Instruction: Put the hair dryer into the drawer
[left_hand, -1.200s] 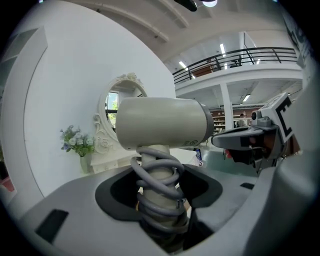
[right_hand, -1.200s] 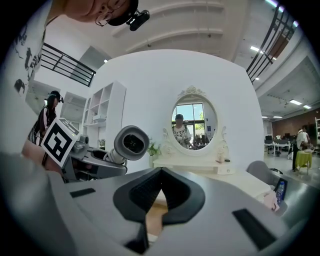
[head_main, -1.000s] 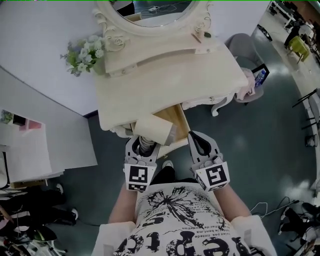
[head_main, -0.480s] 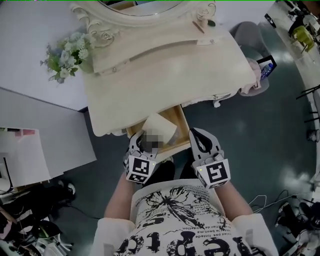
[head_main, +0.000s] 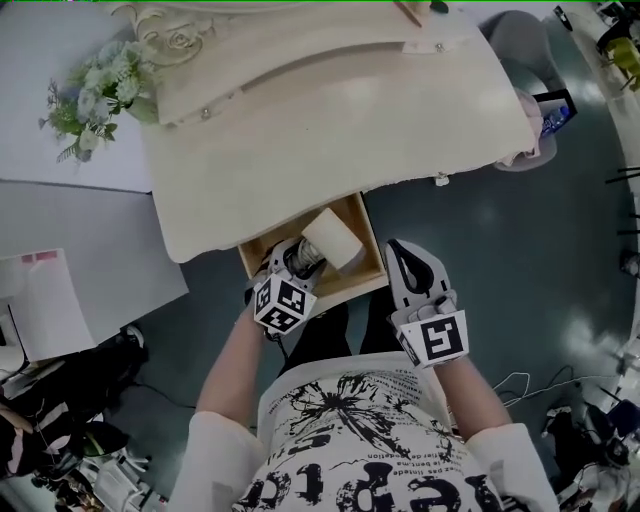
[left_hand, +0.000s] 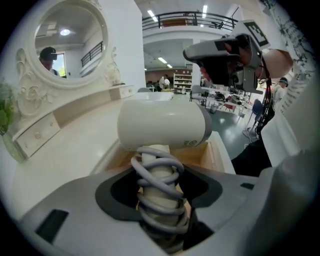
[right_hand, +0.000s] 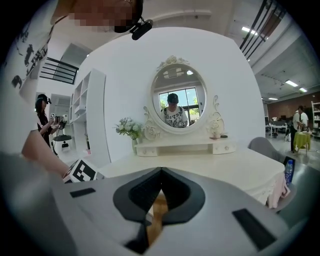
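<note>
The left tongs grip the hair dryer by its cord-wrapped handle, poised over the open drawer for lowering; the right tongs hang pinched together, empty, alongside.

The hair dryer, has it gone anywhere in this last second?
The left gripper, still clamped on the hair dryer, has carried it down from in front of the mirror to just over the open drawer. Nothing was let go. The right gripper stayed shut and empty beside the drawer, which stayed open.
</note>
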